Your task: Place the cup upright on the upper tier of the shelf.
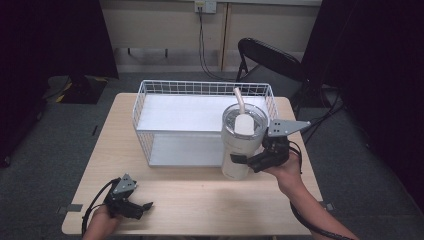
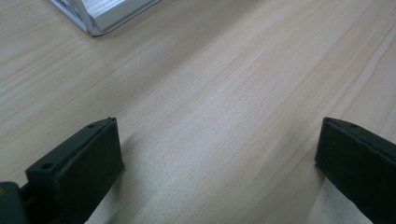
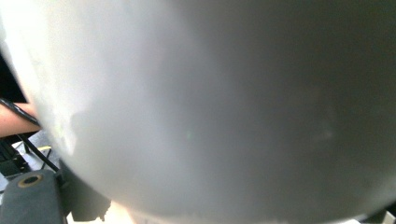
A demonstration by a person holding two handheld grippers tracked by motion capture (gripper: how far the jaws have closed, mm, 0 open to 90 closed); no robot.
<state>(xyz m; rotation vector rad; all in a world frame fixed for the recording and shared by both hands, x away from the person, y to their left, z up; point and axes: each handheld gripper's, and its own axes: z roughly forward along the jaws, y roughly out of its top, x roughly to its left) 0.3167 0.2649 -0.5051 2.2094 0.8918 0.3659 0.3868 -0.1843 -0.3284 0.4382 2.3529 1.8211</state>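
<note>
Indoors: wooden table [image 1: 200, 200]; left hand-held gripper [image 1: 142, 206] wide apart, empty; right hand-held gripper [image 1: 239, 160] clamps tumbler [image 1: 239, 145].

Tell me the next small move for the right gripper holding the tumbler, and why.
Probably lift the tumbler a little and carry it back over the rack. The right gripper is clamped on its side, it stands at the rack's front right corner, and the top shelf is bare. The left gripper rests open on the table.
</note>
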